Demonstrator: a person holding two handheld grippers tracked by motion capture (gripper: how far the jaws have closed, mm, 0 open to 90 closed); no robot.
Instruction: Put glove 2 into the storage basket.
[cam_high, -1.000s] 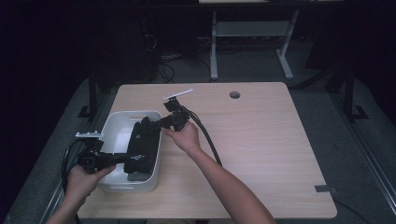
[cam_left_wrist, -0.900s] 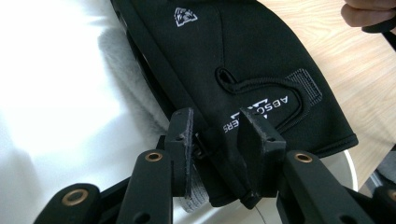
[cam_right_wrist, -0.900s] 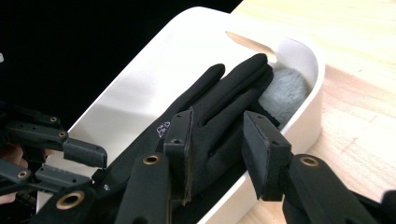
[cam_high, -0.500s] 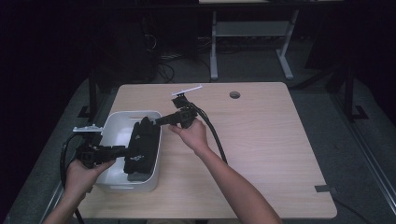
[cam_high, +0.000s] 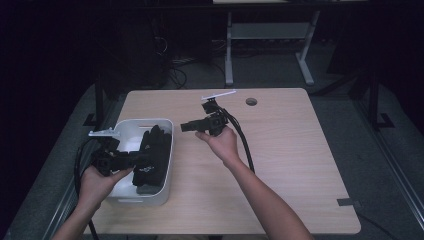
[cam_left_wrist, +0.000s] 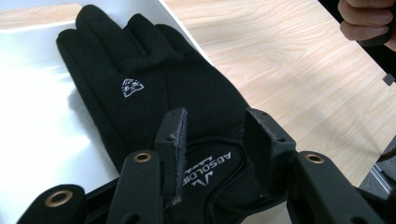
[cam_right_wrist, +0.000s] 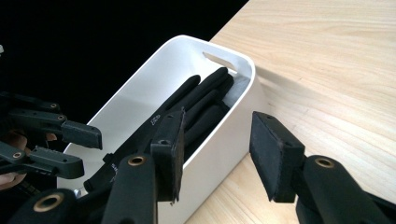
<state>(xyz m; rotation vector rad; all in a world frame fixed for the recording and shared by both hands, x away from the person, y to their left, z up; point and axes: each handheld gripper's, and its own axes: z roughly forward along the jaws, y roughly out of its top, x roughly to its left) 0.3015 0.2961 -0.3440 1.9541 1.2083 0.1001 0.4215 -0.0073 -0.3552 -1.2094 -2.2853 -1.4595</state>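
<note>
Black gloves (cam_high: 152, 152) with white logos lie flat in the white bin (cam_high: 165, 172), directly beneath the left hand-held gripper (cam_left_wrist: 212, 140).

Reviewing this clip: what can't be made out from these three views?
- How many gloves lie in the white bin: in the high view they merge into one dark mass.
- The bin's floor under the gloves, hidden in the right gripper view by its near wall.
- The glove's cuff in the left gripper view, behind the left gripper and the bottom edge.
- The room beyond the table: too dark.
</note>
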